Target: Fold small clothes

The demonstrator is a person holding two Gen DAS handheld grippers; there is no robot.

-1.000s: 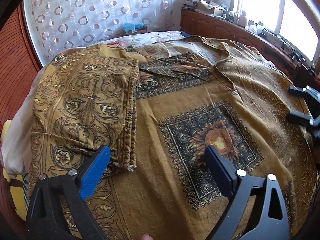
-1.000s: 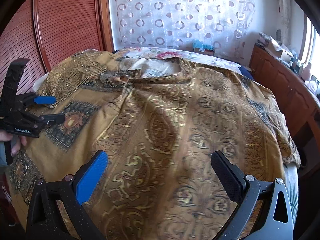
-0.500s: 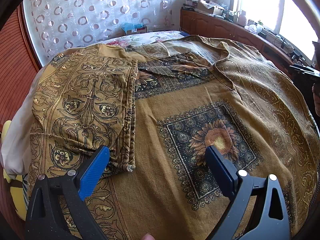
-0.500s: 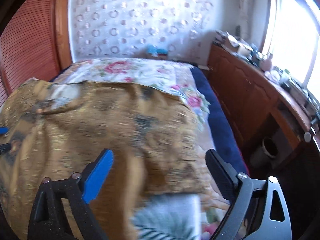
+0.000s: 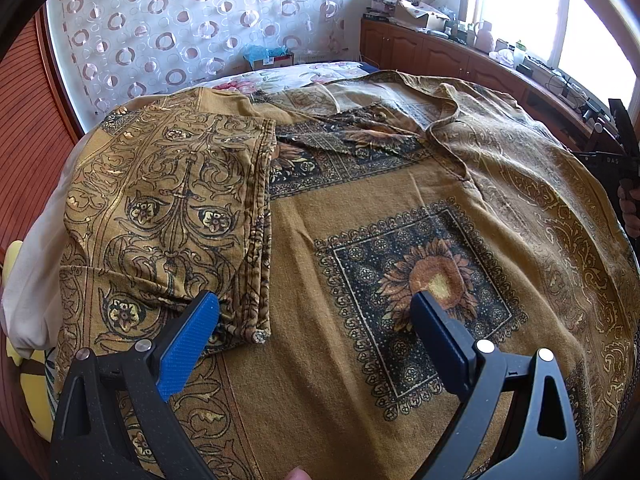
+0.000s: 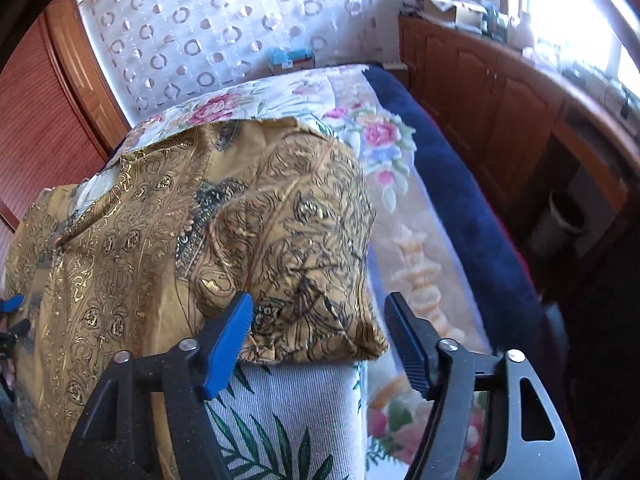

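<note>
Garment (image 5: 360, 240), seemingly one, spread on bed (image 6: 460, 216); two claws, left (image 5: 316, 332) and right (image 6: 320, 332), released.

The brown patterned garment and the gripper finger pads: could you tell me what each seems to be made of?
Brown patterned garment: soft woven cloth, likely cotton, matte, creasing at its folds, with glinting gold print. Left gripper finger pads: blue, ribbed, probably rubber or plastic, on matte black frames that look like plastic.
</note>
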